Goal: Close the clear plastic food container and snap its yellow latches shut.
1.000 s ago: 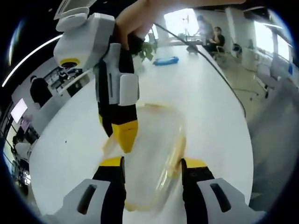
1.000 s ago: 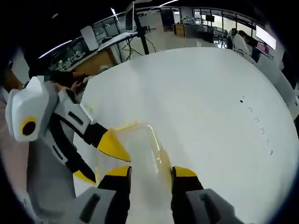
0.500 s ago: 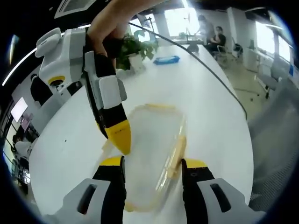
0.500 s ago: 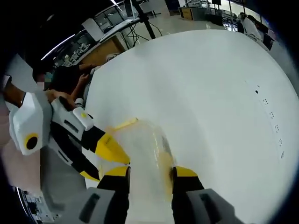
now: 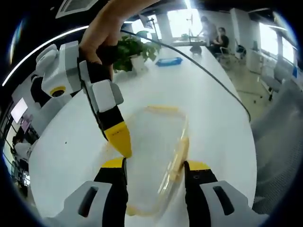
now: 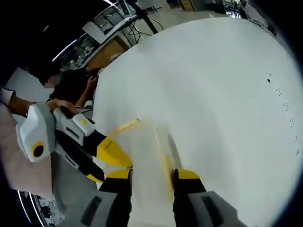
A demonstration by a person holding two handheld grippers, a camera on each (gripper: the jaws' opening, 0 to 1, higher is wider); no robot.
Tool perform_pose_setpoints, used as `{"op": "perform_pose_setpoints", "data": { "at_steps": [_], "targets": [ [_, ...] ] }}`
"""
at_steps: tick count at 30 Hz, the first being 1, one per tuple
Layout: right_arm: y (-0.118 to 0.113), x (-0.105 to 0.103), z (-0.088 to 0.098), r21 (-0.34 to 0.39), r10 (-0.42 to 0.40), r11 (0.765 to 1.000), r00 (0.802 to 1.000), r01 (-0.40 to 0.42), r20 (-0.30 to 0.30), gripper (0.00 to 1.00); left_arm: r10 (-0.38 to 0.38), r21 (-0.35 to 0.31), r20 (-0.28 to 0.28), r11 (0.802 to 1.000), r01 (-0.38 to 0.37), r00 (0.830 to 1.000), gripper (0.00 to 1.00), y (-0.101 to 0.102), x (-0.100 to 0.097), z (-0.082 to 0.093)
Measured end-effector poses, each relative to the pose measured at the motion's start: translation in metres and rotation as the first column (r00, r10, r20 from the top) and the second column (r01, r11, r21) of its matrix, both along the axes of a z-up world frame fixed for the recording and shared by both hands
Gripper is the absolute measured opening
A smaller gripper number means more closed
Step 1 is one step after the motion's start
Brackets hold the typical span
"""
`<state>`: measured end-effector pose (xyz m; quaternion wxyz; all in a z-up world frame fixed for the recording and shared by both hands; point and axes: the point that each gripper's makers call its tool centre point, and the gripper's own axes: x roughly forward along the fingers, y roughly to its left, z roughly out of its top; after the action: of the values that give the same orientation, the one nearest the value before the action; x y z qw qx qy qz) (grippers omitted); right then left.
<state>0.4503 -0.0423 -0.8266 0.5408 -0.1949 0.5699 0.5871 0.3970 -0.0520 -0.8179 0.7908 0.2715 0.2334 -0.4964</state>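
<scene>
The clear plastic container (image 5: 156, 142) lies on the white table (image 5: 208, 118), lid on top, with a yellow latch (image 5: 178, 156) along its right side and another at its far end. My left gripper (image 5: 155, 168) is open, its jaws standing on either side of the container's near end. A hand holds my right gripper (image 5: 120, 142), which reaches in from the upper left with its yellow tip on the container's left edge. In the right gripper view the container (image 6: 147, 151) is blurred between the parted jaws of my right gripper (image 6: 151, 175); my left gripper (image 6: 102, 163) stands at its left.
A potted plant (image 5: 135, 47), a blue object (image 5: 168, 61) and a black cable (image 5: 213, 66) are on the far part of the table. The table edge runs down the right beside a grey chair (image 5: 279, 132). People sit in the background.
In the left gripper view the right gripper has swung leftward and leaned over, its tip now lower on the container's left edge. The right gripper view has tilted. The container has stayed put.
</scene>
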Motion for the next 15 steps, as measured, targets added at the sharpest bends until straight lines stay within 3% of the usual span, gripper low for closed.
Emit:
{"op": "perform_pose_setpoints", "data": {
  "at_steps": [4,11,13,14,15],
  "targets": [
    [0.000,-0.001,-0.001,0.004,-0.011,1.000,1.000,0.011,0.010,0.32,-0.001,-0.002,0.004,1.000,0.001,1.000,0.45,0.000,0.000,0.000],
    [0.002,-0.002,-0.001,0.049,-0.033,0.998,0.998,0.030,0.056,0.33,0.047,-0.034,0.097,0.998,-0.044,0.994,0.46,-0.002,-0.002,-0.004],
    [0.003,-0.001,-0.001,0.059,-0.038,0.998,0.997,0.034,0.069,0.33,0.026,0.024,0.175,0.999,-0.031,0.984,0.46,0.000,-0.001,-0.008],
    [0.004,-0.002,-0.001,0.064,-0.036,0.997,0.997,0.031,0.073,0.33,-0.017,0.110,0.247,0.994,-0.010,0.969,0.45,0.005,0.000,-0.011],
    [0.004,-0.002,0.000,0.063,-0.044,0.997,0.996,0.039,0.077,0.33,0.030,0.036,0.202,0.999,-0.039,0.979,0.45,0.000,-0.002,-0.011]
  ]
}}
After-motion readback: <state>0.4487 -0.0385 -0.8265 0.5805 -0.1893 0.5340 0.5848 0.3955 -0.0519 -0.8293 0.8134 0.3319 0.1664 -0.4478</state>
